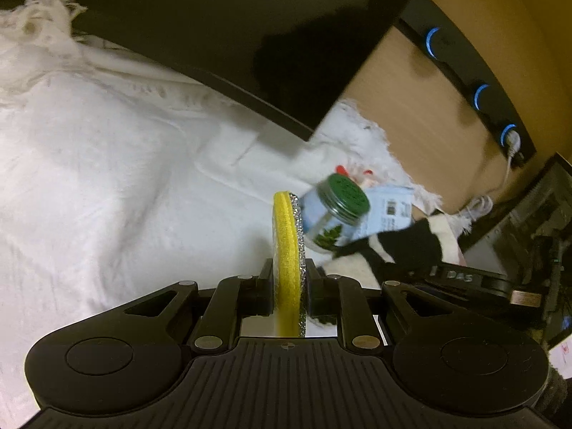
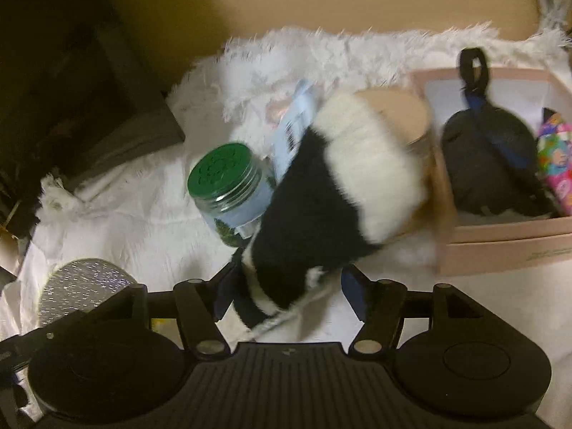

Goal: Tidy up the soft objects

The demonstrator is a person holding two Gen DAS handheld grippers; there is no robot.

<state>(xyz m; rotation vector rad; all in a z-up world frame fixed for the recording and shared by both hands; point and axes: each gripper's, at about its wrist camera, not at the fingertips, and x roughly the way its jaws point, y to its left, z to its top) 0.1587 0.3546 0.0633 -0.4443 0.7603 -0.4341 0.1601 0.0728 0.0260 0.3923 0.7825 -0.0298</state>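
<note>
My left gripper (image 1: 289, 275) is shut on a round yellow sponge (image 1: 286, 250) with a silver scouring side, held on edge above the white cloth (image 1: 107, 178). The sponge's silver face also shows in the right wrist view (image 2: 82, 286) at lower left. My right gripper (image 2: 286, 286) is shut on a black-and-white plush toy (image 2: 321, 186), held up beside the pink cardboard box (image 2: 500, 243). The plush also shows in the left wrist view (image 1: 404, 246). The box holds a black pouch (image 2: 489, 164) with a blue strap and a colourful soft item (image 2: 557, 157).
A green-lidded glass jar (image 2: 228, 186) lies on the cloth, with a light blue packet (image 2: 293, 125) behind it. A dark panel (image 1: 214, 35) overhangs the cloth. A power strip (image 1: 479, 96) with blue lights sits on the wooden surface beyond.
</note>
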